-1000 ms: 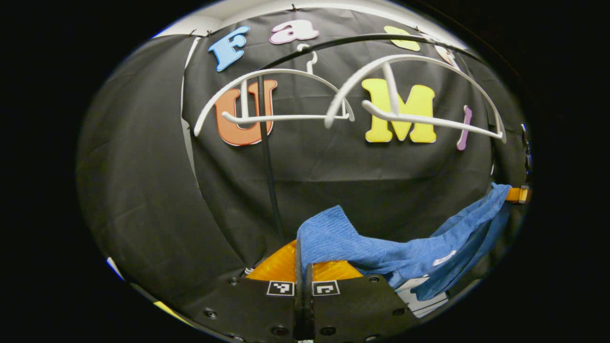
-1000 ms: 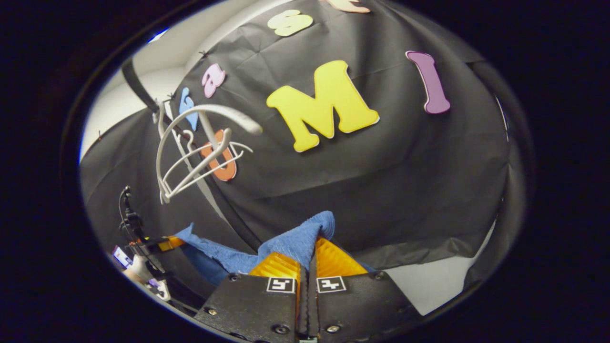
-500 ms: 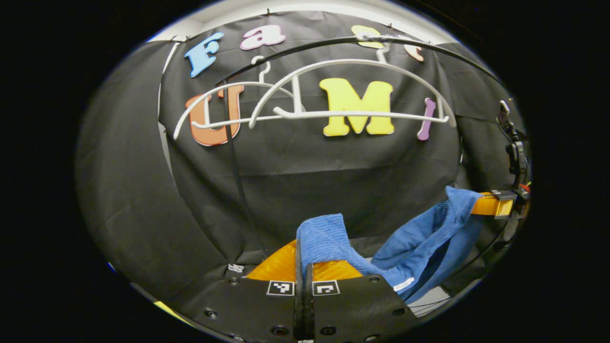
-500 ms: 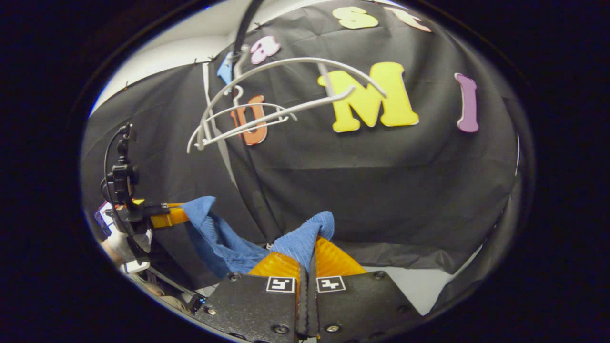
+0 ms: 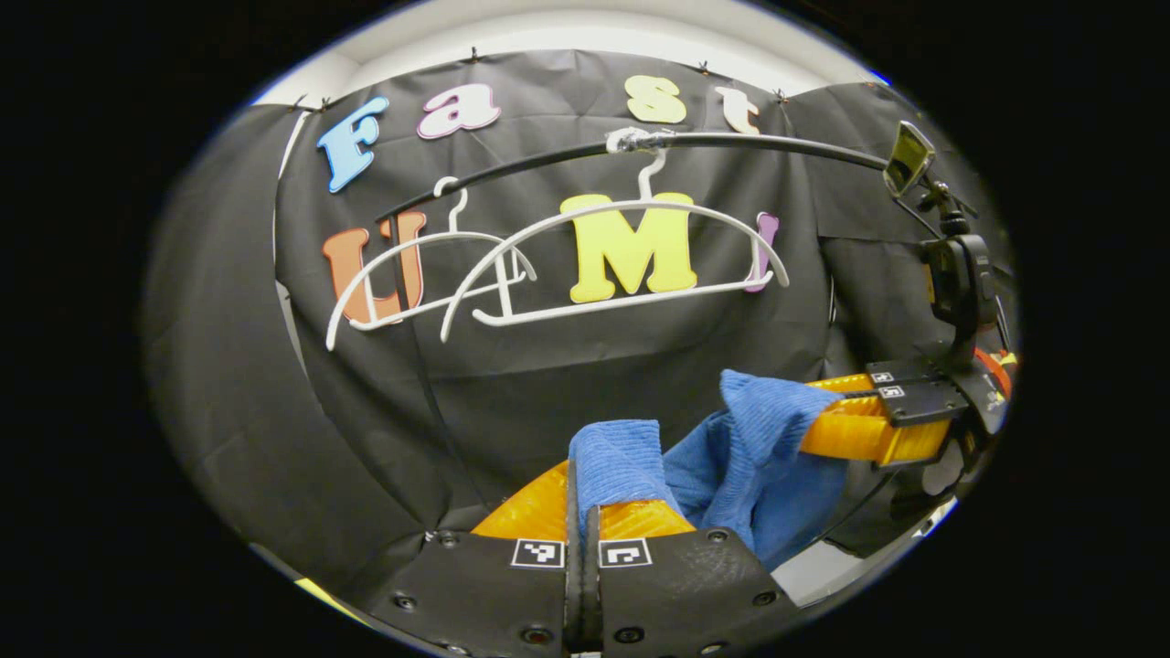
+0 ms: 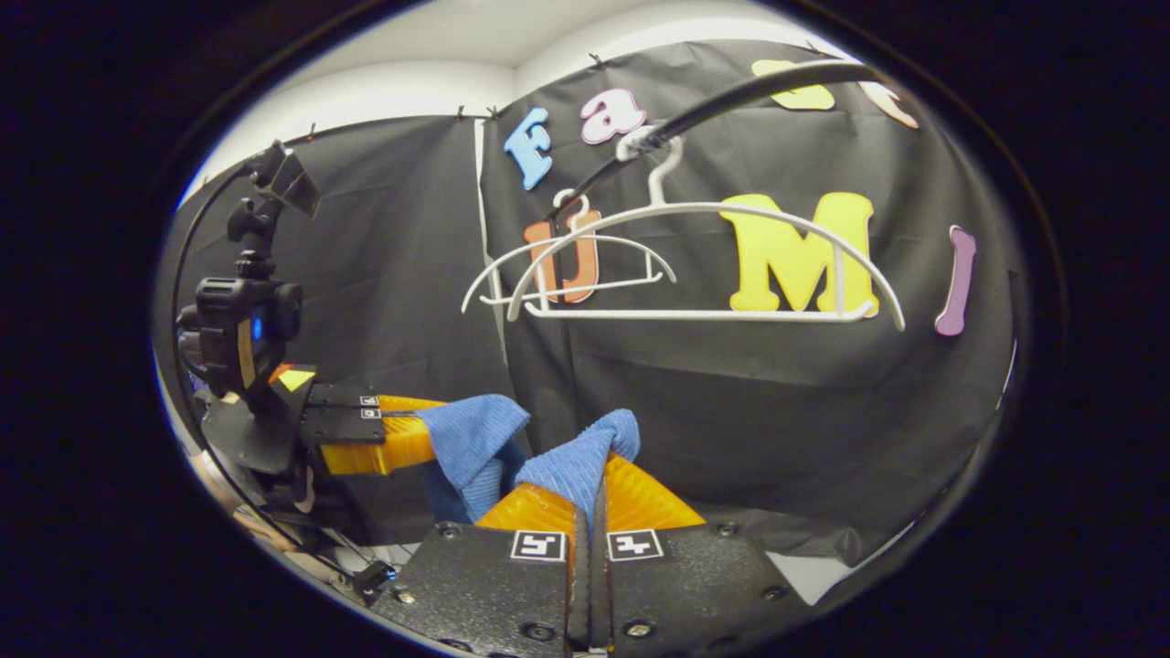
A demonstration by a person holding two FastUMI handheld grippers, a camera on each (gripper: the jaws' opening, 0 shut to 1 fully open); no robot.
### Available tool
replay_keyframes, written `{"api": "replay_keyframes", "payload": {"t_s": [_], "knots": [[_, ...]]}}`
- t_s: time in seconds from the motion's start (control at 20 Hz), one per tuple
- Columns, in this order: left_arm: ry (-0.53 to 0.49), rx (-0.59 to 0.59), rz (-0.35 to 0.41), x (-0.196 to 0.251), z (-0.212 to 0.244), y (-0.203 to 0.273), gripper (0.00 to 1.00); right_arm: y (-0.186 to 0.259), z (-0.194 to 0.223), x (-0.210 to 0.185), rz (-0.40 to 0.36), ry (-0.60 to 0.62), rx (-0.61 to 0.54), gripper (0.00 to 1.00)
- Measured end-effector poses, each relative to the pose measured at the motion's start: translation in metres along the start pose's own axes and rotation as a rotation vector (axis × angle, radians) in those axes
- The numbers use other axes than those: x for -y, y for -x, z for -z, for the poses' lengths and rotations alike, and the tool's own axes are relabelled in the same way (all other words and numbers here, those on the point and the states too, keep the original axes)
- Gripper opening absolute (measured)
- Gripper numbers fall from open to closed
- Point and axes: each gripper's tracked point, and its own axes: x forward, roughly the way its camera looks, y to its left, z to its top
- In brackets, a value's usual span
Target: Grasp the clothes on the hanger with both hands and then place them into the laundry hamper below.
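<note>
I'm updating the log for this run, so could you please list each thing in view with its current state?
Blue garment: off the hangers, slack, bunched between both grippers.
Left gripper: shut on the garment.
Right gripper: shut on the garment.
Near white hanger: bare, hooked on the rail.
Far white hanger: bare, hooked on the rail.
Black rail: carries both hangers.

Black rail point(image 5: 749, 142) against black cloth wall point(image 5: 594, 356), white ceiling point(image 6: 475, 37) above.

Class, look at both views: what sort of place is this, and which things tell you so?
Probably a staged recording booth set up as a laundry corner: black cloth wall, black rail with two bare white hangers, and both grippers holding a blue garment.
</note>
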Motion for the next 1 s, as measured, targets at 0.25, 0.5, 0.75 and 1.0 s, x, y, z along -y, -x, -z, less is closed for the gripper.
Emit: {"api": "replay_keyframes", "payload": {"t_s": [0.25,0.5,0.75,1.0], "knots": [[0.065,-0.049,-0.014,0.002,0.037,0.001,0.0,-0.018,0.034,-0.02,0.035,-0.019,-0.066,0.04],[0.09,-0.166,0.004,0.019,0.105,-0.016,0.0,-0.034,0.106,-0.018,0.067,-0.067,-0.201,0.04],[0.118,-0.321,0.024,0.036,0.18,-0.041,0.0,-0.054,0.176,-0.002,0.116,-0.139,-0.379,0.04],[0.16,-0.492,0.021,0.033,0.242,-0.056,0.0,-0.08,0.225,0.013,0.164,-0.179,-0.542,0.04]]}}
